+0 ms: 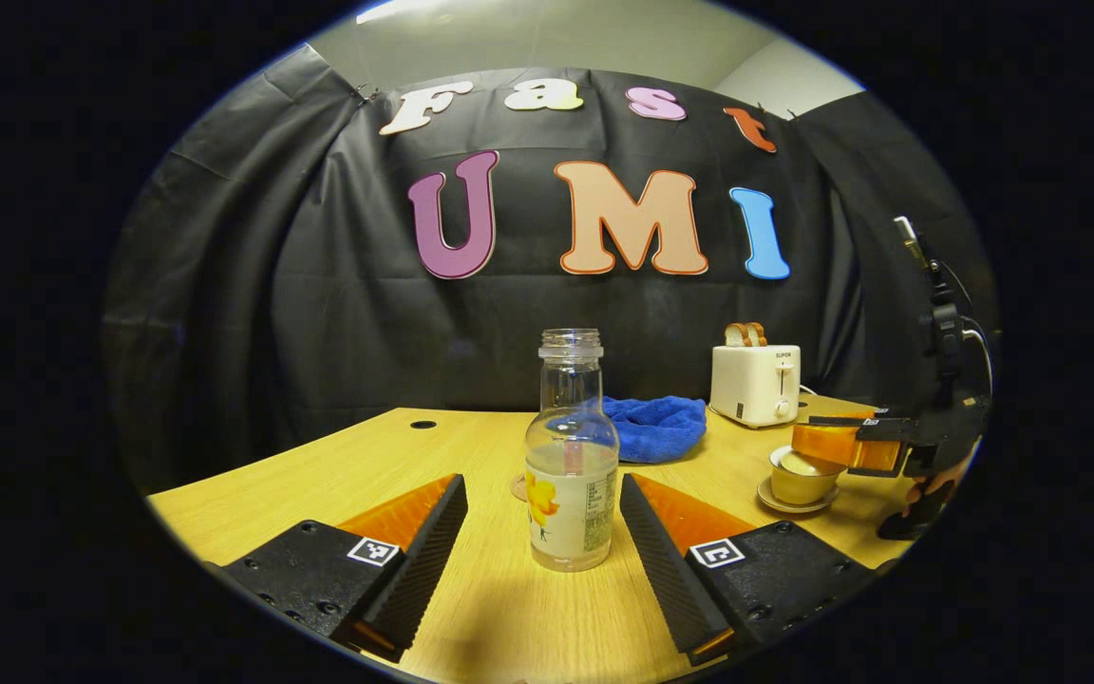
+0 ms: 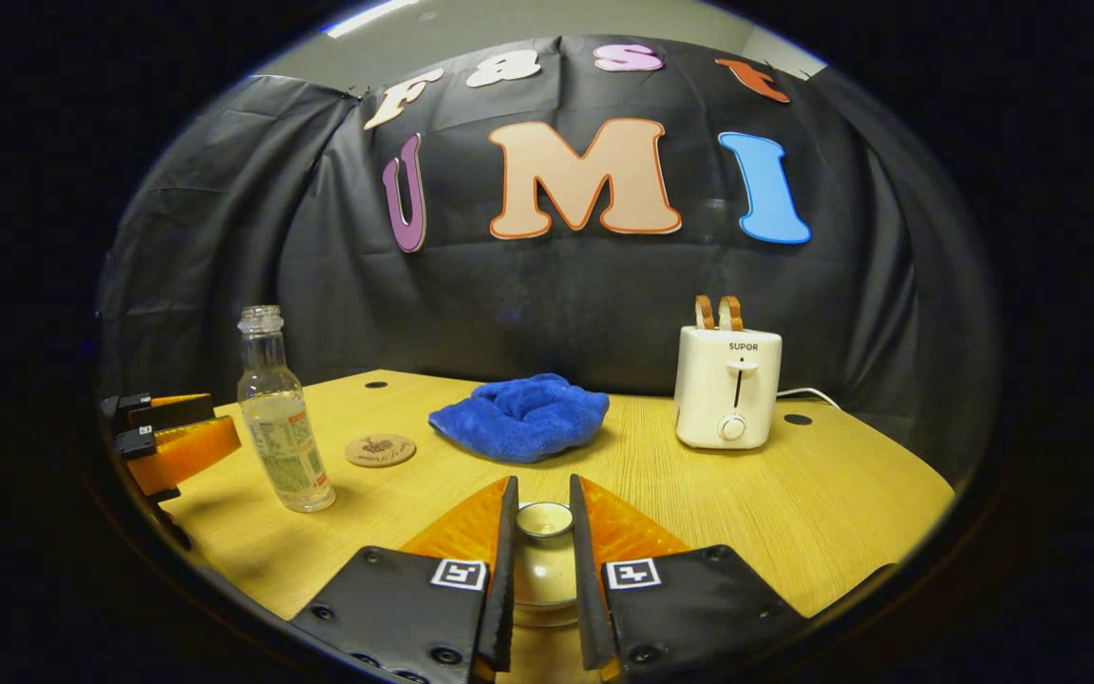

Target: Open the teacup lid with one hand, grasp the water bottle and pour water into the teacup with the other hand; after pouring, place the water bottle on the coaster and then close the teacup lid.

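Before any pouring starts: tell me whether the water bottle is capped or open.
Open. The bottle stands upright on the table with a bare threaded neck and no cap, between the left gripper's spread fingers.

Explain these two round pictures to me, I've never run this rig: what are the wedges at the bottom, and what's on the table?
Each picture comes from a camera riding on a handheld two-finger gripper; the wedges are its own fingers.

In the left gripper view, the left gripper stands open around a clear, capless water bottle, not touching it.

In the right gripper view, the right gripper has its fingers close on either side of the small cream teacup lid's knob; whether they press is unclear.

Also on the wooden table: a round cork coaster, a crumpled blue cloth and a white toaster with bread in it.
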`<move>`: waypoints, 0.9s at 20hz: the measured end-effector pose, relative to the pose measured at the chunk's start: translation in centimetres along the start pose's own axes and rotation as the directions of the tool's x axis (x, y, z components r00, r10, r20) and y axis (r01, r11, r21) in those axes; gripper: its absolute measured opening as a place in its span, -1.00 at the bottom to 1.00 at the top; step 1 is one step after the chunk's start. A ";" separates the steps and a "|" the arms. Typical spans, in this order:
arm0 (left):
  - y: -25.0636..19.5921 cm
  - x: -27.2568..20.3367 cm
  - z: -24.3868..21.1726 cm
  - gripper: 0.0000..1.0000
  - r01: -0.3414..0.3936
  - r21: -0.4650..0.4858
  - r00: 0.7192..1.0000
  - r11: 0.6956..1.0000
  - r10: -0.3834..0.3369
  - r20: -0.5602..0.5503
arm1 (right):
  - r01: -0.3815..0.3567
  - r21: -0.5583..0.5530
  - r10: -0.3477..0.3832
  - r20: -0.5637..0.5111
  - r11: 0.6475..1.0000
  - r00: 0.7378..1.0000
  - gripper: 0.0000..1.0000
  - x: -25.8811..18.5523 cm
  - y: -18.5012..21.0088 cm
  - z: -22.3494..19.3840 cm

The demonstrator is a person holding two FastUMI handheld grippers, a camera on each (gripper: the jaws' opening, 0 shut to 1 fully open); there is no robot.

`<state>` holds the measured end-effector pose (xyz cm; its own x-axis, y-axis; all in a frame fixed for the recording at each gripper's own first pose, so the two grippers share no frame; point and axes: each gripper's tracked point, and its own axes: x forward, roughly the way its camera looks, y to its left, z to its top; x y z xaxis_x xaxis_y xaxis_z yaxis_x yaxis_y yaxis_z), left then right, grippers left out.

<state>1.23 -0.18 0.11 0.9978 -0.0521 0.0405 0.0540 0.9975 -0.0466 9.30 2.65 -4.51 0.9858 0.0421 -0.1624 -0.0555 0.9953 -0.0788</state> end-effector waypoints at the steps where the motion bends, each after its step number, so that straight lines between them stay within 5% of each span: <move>1: -0.1 0.4 -0.1 0.89 0.007 0.000 1.000 1.000 -0.007 -0.003 | -0.006 0.000 0.006 0.021 1.000 1.000 -0.38 -0.2 0.2 0.4; 12: -2.2 4.9 -2.1 0.90 0.137 -0.020 0.981 0.990 -0.139 -0.138 | 0.060 0.033 -0.063 0.102 0.998 0.993 -0.39 -3.2 -2.5 1.2; 18: -3.0 7.1 -3.7 0.90 0.163 -0.012 0.960 0.987 -0.161 -0.229 | 0.180 0.043 -0.184 0.105 0.983 0.977 -0.38 -6.2 -6.4 1.1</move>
<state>8.31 -3.75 -3.11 0.9579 -0.2217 -0.1823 0.2159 0.9751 -0.0509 3.71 -3.84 -1.89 0.9903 -0.1327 -0.0412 0.1299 0.9895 -0.0641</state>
